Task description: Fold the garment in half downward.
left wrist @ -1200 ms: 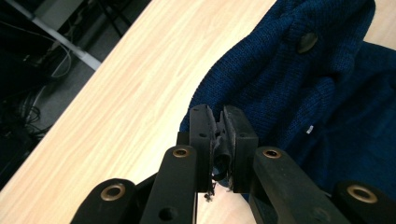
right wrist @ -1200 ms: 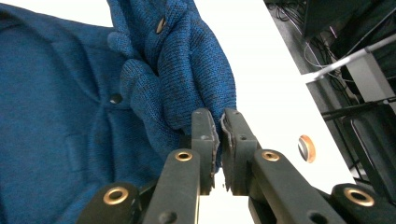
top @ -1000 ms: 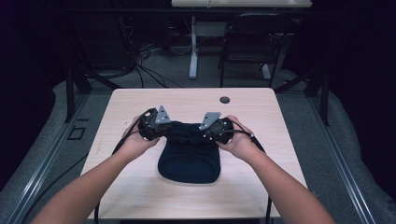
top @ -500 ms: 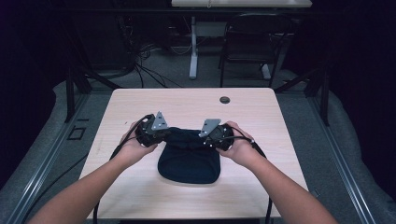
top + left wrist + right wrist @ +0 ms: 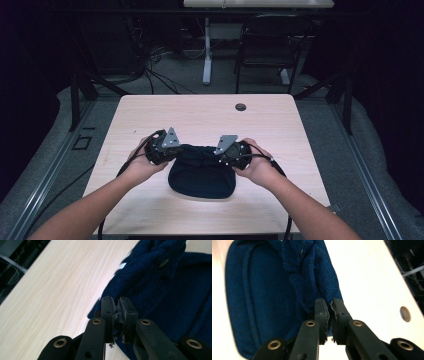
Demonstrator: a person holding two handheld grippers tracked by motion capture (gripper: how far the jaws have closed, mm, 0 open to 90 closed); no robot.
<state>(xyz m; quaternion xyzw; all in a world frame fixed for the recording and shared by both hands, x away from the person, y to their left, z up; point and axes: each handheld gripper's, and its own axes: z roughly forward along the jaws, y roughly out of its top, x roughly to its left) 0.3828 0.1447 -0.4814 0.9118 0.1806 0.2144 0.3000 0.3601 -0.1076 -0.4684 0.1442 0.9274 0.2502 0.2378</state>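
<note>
Blue knit garment (image 5: 202, 172) pinched between left hand-held gripper (image 5: 117, 312), right hand-held gripper (image 5: 329, 312)

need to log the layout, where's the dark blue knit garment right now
In the high view the dark blue knit garment lies at the near middle of the table, its far edge pinched between the left gripper and right gripper.

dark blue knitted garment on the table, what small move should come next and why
Probably lower the raised far edge onto the part lying flat, then release. The left tongs and right tongs each pinch the dark blue knitted garment at a corner, lifted above the light wooden table.
</note>
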